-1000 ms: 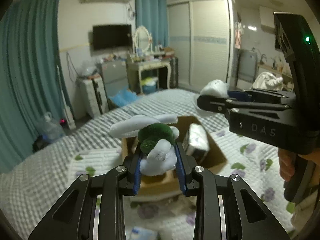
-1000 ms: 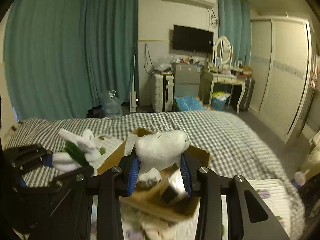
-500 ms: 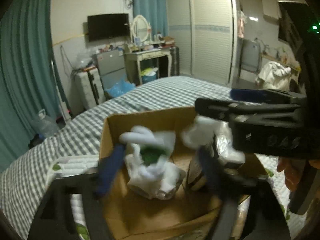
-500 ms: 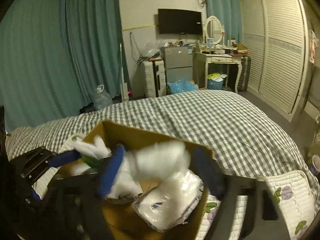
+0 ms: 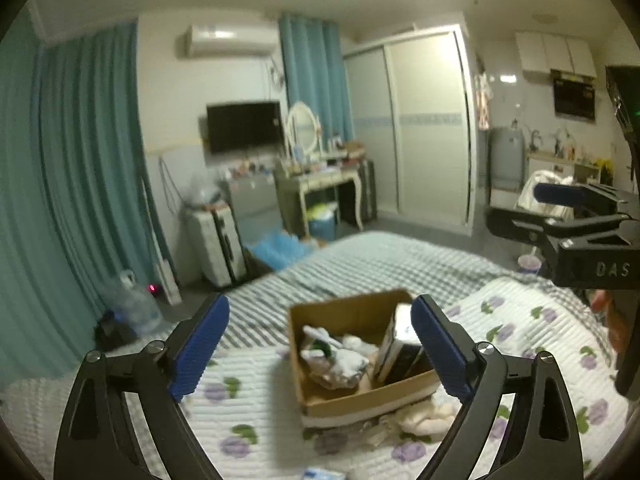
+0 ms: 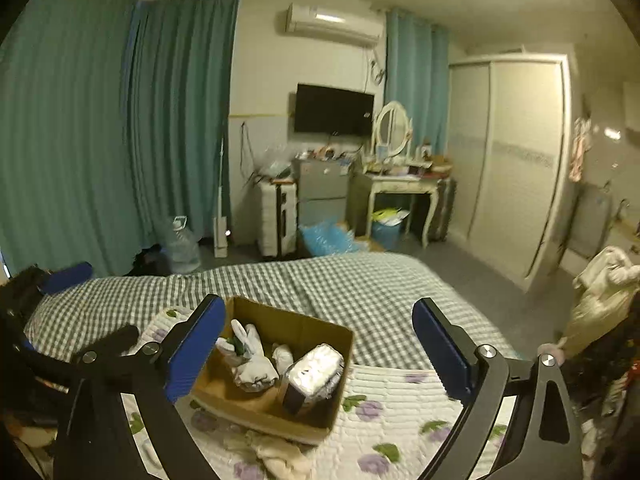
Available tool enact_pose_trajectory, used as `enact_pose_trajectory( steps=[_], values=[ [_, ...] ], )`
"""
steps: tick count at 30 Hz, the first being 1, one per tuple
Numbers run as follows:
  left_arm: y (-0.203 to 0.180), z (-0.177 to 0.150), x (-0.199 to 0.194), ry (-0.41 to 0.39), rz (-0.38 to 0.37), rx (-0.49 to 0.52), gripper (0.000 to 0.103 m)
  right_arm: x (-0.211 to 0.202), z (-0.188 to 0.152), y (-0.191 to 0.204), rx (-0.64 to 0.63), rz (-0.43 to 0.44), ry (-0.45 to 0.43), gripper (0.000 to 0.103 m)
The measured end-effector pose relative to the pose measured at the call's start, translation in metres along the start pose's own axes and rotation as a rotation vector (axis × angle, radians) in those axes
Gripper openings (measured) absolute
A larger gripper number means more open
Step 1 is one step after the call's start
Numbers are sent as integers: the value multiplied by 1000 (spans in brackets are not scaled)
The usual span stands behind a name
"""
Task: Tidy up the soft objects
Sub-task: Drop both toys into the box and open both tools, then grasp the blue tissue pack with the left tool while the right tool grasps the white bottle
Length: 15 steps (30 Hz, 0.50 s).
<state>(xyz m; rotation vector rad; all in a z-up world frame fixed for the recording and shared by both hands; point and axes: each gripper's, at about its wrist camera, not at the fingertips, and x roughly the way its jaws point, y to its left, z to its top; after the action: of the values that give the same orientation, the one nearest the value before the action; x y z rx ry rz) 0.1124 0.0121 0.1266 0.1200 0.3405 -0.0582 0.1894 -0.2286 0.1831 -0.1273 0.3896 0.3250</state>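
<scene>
Cardboard box (image 5: pixel 362 360) sits low in the centre of the left wrist view, framed between the two blue pads of the left gripper (image 5: pixel 318 350), whose jaws are spread wide with nothing between them. Inside the box lies the white and green plush toy (image 5: pixel 334 350), toward its left half, and a wrapped tissue pack (image 5: pixel 402 344) stands tilted against the right wall. A cream cloth (image 5: pixel 424 418) lies on the floral quilt (image 5: pixel 248 412) just at the box's lower right corner. At the right edge of this frame the right gripper (image 5: pixel 520 208) hangs higher, well apart from the box, its fingers parted and empty.

Over to the right wrist view: the box (image 6: pixel 276 364) now shows in the lower left of centre, its near left corner tucked behind the left blue pad of the right gripper (image 6: pixel 318 350), which is released and holds nothing. The plush toy (image 6: pixel 248 354) lies in the box's left part, the shiny tissue pack (image 6: pixel 312 376) beside it on the right. The cream cloth (image 6: pixel 276 454) lies on the quilt (image 6: pixel 400 404) below the box. At the left edge, the left gripper (image 6: pixel 52 300) shows only partly.
</scene>
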Motion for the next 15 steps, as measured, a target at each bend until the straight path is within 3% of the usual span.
enact_pose_trajectory(
  steps=[3,6,12,15],
  values=[
    [5,7,-38,-49,-2,12,94,-47,7,11,-9,-32,-26,103],
    [11,6,-66,-54,-3,17,94,-86,6,28,-32,-50,-53,103],
    [20,-19,-82,-13,-33,-23,94,-138,-26,65,-72,-29,-84,103],
    [23,-41,-77,3,-60,-48,94,-139,-51,80,-69,-10,-78,103]
  ],
)
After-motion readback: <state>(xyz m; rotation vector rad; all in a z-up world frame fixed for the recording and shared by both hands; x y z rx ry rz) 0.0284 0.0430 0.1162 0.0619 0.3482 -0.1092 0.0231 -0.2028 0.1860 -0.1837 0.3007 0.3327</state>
